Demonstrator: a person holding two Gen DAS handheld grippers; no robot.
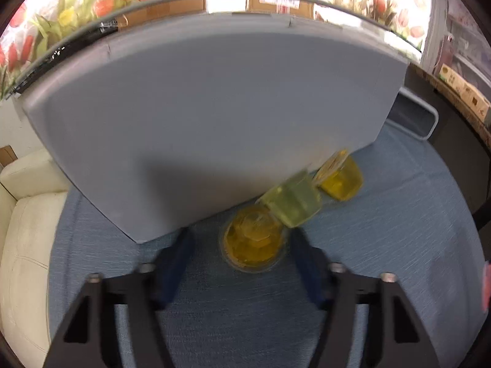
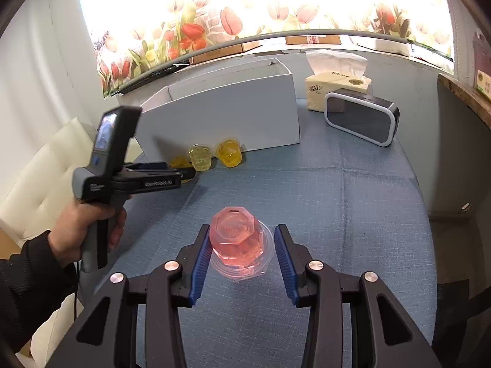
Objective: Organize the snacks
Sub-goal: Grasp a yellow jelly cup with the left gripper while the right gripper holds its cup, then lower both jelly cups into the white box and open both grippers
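Observation:
Three jelly cups lie against the white box (image 1: 199, 122): an orange one (image 1: 253, 242), a pale green one (image 1: 291, 202) and a second orange one (image 1: 339, 178). My left gripper (image 1: 242, 245) is open with the first orange cup between its fingers. In the right wrist view the box (image 2: 221, 116), the cups (image 2: 201, 156) and the left gripper (image 2: 184, 174) show at the left. A pink jelly cup (image 2: 237, 239) sits upside down on the blue cloth. My right gripper (image 2: 242, 245) is open around it, not touching.
A grey speaker (image 2: 362, 119) and a tissue pack (image 2: 334, 87) stand at the back right of the table (image 2: 337, 199). A cream sofa (image 1: 27, 245) is at the left. A floral curtain hangs behind.

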